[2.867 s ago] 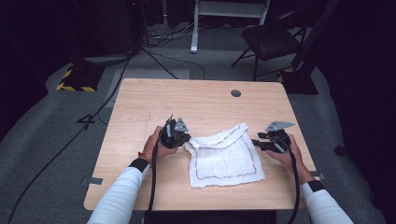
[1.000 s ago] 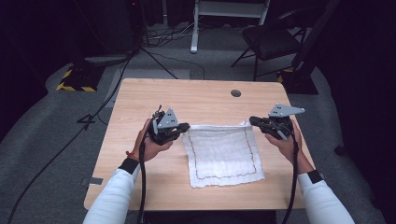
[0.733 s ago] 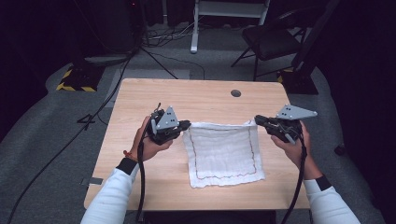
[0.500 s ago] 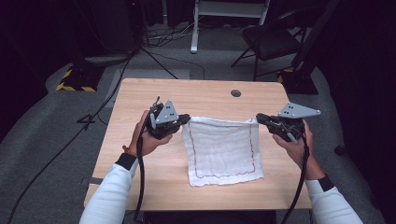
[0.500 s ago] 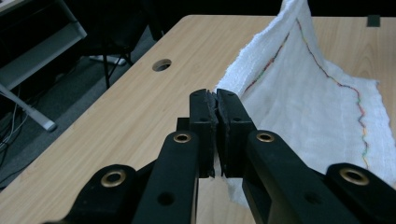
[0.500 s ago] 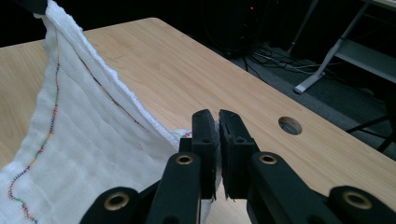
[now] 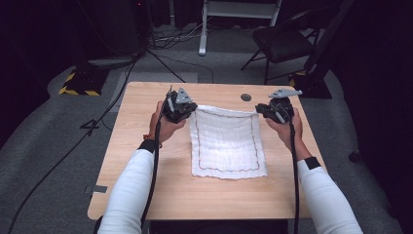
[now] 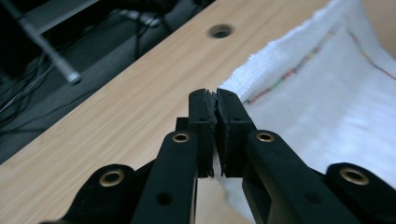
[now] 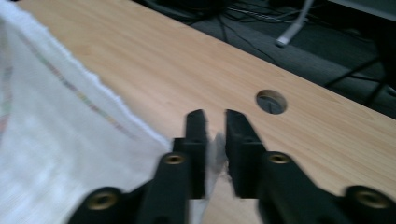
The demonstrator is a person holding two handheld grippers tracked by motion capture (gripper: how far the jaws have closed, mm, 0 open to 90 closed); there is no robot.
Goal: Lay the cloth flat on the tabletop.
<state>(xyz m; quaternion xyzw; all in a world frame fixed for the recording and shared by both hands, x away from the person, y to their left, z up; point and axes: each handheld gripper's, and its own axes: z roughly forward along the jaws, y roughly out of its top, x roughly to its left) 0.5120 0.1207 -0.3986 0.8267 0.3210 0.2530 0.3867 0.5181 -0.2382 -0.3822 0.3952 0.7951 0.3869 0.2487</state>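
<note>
A white cloth [image 7: 226, 141] with a thin coloured stitched border lies spread flat on the wooden table [image 7: 146, 185]. My left gripper [image 7: 191, 111] is shut on its far left corner. In the left gripper view the jaws [image 8: 217, 100] are pressed together on the cloth's hem [image 8: 327, 93]. My right gripper [image 7: 259, 109] is at the far right corner. Its jaws [image 9: 215, 121] have just been opening and stand a little apart. The cloth corner [image 9: 46, 140] lies loose between them. Both grippers are low over the table.
A round cable hole [image 7: 246, 97] is in the table just beyond the cloth's far edge. Behind the table stand a dark chair [image 7: 287, 44], a white stand leg [image 7: 202, 29] and a yellow-black striped base [image 7: 78, 83], with cables on the floor.
Both grippers moved away from the person toward the far edge, pulling the cloth's far hem with them. The cloth, once rumpled, lies flat. The right jaws have parted.
</note>
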